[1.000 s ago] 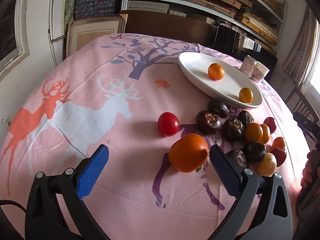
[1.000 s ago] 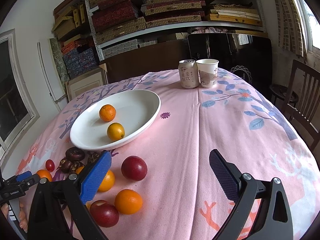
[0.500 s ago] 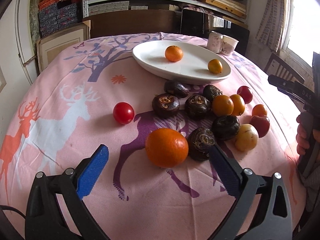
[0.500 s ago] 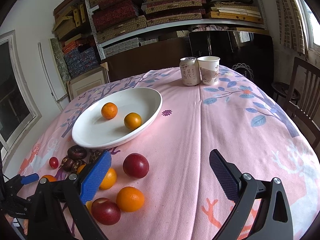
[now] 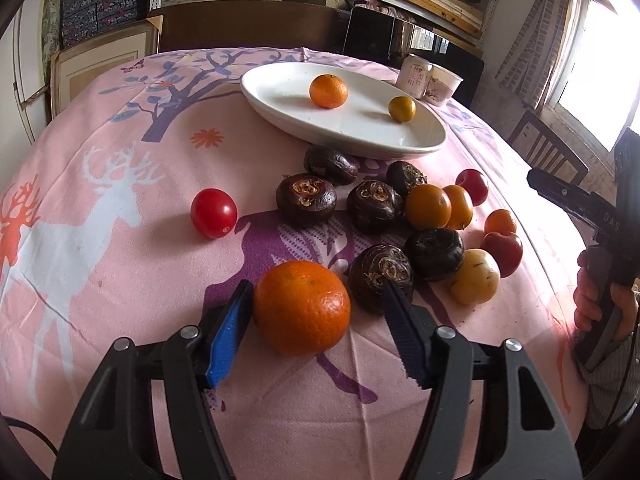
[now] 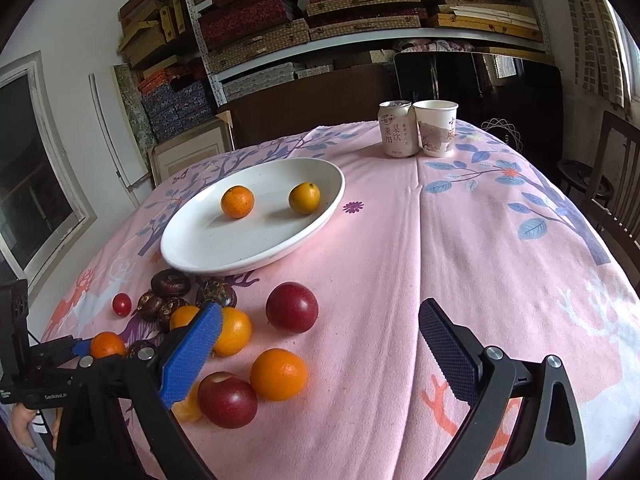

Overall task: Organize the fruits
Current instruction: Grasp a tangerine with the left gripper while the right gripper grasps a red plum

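Both wrist views look down close over the tablecloth, sharing the plate.

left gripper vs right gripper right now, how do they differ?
The left gripper brackets the large orange, its jaws having just been closing; the blue pad is at the peel, the dark pad still shows a gap. The right gripper stands wide open with only pink tablecloth between its pads. The left aims at the fruit pile; the right points toward the white plate. Both have one blue and one dark pad.
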The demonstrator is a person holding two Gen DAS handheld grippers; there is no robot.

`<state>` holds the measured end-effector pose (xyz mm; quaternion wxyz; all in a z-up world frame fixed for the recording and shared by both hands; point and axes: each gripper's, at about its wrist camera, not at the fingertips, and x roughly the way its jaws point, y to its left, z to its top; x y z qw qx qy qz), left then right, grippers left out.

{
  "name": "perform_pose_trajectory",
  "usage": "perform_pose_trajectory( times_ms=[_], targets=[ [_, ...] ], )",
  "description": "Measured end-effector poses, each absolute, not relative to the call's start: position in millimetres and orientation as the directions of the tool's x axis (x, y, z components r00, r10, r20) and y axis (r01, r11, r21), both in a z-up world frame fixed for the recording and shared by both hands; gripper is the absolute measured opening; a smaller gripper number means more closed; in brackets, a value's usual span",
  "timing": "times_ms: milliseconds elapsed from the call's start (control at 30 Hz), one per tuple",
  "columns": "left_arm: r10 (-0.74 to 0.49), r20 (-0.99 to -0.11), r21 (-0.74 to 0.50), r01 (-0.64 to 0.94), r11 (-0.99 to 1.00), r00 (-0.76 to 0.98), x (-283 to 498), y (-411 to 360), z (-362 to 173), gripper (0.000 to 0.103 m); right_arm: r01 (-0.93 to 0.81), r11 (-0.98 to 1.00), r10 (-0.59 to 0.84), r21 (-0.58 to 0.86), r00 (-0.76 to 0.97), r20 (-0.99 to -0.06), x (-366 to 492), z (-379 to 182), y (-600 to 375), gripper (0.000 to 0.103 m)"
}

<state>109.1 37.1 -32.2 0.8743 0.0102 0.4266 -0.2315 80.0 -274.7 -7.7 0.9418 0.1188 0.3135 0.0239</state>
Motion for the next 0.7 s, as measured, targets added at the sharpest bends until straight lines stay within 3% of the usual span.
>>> perform_pose_trajectory(
  times_ms=[100, 167, 233, 533, 700],
  targets=[
    [-0.399, -0.743, -0.200, 0.391, 0.898, 0.538, 110, 44, -31, 0.048, -0.015, 0.974, 0.155, 0.227, 0.774, -0.614, 72, -13, -267, 0.083],
    [-0.415, -0.732, -0.235, 0.371, 0.899, 0.541, 112, 52, -31, 0.045, -0.039, 0.978, 0.166, 0.206, 0.740, -0.652, 68, -20, -260, 0.054],
    [-0.420, -0.721, -0.249, 0.359, 0.899, 0.552, 111, 57, -29, 0.045, -0.065, 0.973, 0.199, 0.219, 0.714, -0.671, 67, -23, -257, 0.037],
    [-0.402, -0.737, -0.214, 0.377, 0.901, 0.543, 110, 49, -31, 0.046, -0.144, 0.963, 0.262, 0.229, 0.704, -0.660, 53, -19, -248, 0.035],
    [-0.393, -0.751, -0.198, 0.387, 0.901, 0.531, 111, 45, -34, 0.049, -0.191, 0.948, 0.317, 0.255, 0.632, -0.707, 54, -28, -237, 0.035]
  ],
)
